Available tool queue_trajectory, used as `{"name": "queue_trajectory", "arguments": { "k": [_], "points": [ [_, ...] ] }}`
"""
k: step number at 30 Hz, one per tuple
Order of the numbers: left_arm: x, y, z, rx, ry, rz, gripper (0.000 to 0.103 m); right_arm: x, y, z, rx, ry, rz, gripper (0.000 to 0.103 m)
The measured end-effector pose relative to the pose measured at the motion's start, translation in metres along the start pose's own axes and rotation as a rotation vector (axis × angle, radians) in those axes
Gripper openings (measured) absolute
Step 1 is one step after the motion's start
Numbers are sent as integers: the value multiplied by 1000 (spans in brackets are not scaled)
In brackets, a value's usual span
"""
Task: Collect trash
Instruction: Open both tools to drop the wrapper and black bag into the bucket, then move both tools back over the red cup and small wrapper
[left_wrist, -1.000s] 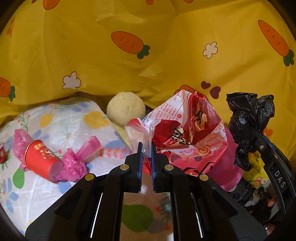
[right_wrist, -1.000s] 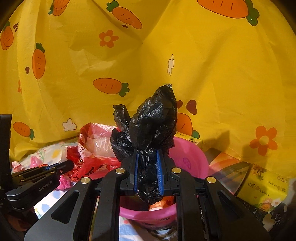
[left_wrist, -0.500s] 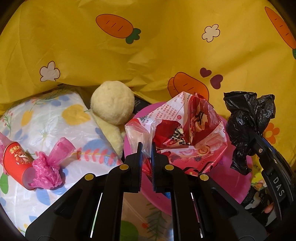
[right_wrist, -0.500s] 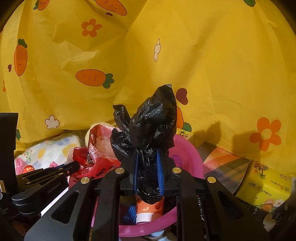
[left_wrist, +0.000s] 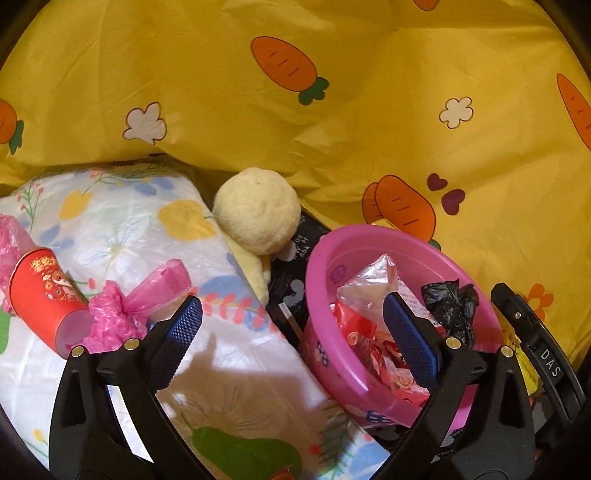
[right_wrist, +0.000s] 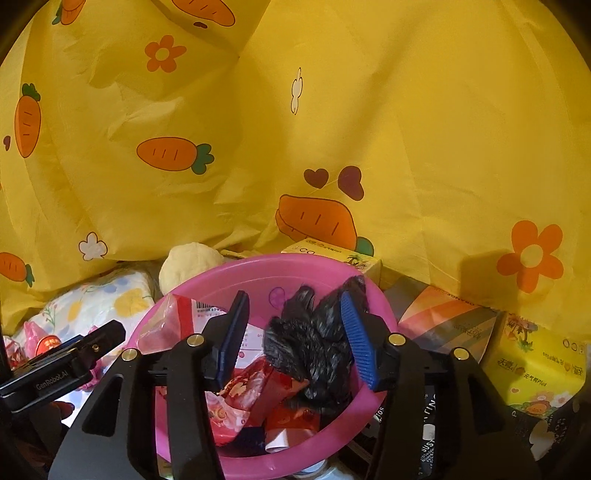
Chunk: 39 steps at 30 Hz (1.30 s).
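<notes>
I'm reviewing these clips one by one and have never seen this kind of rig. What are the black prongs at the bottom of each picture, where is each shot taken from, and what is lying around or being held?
There is no robot here: a person holds a pair of tongs in each hand, and a fisheye camera on each looks forward along its two black fingers with blue pads.

The left camera shows the left tongs, jaws opening with nothing between them. Ahead lie a red cup and a pink bag on a flowered sheet, beside a cream plush ball.

The right camera shows the right tongs over a pink basin. Their jaws are opening; a black bag sits between them, touching one pad, and seems to be dropping in. A red wrapper already lies in the basin. Tissue boxes stand to the right, and a yellow carrot cloth hangs behind.
</notes>
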<state>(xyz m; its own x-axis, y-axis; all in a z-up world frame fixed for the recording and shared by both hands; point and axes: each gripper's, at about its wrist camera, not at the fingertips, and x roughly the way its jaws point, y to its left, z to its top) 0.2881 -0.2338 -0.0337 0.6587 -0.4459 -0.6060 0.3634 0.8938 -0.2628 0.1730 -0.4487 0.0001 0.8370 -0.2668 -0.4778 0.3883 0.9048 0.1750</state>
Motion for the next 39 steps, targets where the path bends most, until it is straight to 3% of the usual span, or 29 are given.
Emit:
{"name": "queue_trajectory", "arguments": {
  "k": [14,28,39],
  "points": [
    [-52,28,-14,9,-91,85,97,-23,12,-6,-23,-34,-13,87],
    [-102,49,-35,36,-155,191,97,-58,47,-27,-83,-66,16,89],
    [-139,91,-49,10,-175,284,97,-83,95,-49,-144,-68,113,89]
  ]
}}
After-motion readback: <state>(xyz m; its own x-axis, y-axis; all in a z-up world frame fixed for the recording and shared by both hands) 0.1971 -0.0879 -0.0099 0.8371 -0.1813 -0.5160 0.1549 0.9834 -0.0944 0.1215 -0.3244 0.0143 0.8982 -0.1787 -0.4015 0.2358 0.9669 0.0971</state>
